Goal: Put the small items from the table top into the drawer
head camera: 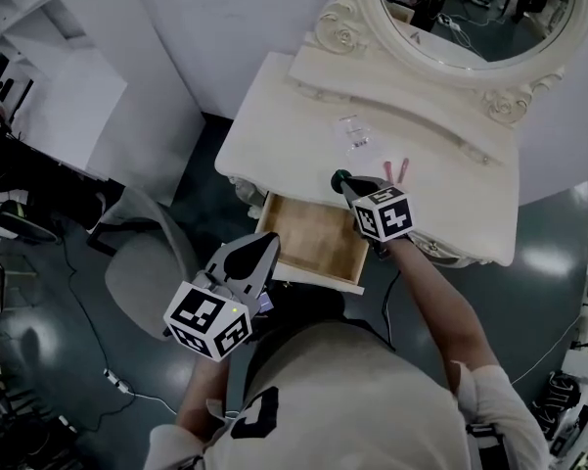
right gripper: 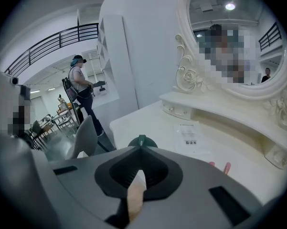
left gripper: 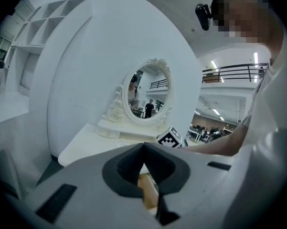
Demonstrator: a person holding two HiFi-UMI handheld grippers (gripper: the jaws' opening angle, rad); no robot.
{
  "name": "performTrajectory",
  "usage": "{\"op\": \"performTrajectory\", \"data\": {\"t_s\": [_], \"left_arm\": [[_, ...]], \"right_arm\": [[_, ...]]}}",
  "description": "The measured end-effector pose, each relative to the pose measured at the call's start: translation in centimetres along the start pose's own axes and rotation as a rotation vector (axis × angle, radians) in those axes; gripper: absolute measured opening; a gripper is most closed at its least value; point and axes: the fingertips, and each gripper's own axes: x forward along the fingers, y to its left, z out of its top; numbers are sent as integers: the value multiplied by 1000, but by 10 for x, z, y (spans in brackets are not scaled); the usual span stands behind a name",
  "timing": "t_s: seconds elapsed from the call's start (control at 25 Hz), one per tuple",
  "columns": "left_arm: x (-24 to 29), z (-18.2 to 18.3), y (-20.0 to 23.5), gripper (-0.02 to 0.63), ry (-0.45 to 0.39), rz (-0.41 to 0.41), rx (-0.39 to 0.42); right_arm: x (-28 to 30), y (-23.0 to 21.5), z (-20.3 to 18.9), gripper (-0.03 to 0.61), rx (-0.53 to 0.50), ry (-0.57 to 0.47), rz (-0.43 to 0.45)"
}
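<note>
The cream dressing table (head camera: 284, 116) has its wooden drawer (head camera: 313, 235) pulled open at the front. My right gripper (head camera: 344, 184) hovers over the table's front edge, above the drawer's back, shut on a small dark green round item (head camera: 339, 177). In the right gripper view that green item (right gripper: 142, 140) sticks out just past the closed jaw tips (right gripper: 141, 148). Two pink items (head camera: 395, 170) lie just right of it, and a clear packet (head camera: 353, 133) with a label (right gripper: 191, 138) lies farther back. My left gripper (head camera: 262, 250) is shut and empty at the drawer's front left corner (left gripper: 143, 146).
An oval mirror (head camera: 474, 13) in an ornate frame stands at the table's back. A grey chair (head camera: 147, 262) sits left of the drawer, with cables on the dark floor. A person (right gripper: 81, 92) stands far off in the right gripper view.
</note>
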Motion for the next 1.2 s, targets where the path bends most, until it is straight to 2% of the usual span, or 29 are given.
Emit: {"op": "performTrajectory", "data": {"t_s": [0.52, 0.84, 1.2], "left_arm": [[2, -1, -5, 55, 14, -20, 12], [6, -4, -15, 55, 16, -44, 22], [9, -9, -25, 55, 42, -57, 36]], "right_arm": [[-16, 25, 6, 28, 14, -55, 51], [-29, 45, -1, 28, -4, -67, 114], [-38, 50, -11, 28, 1, -70, 132]]}}
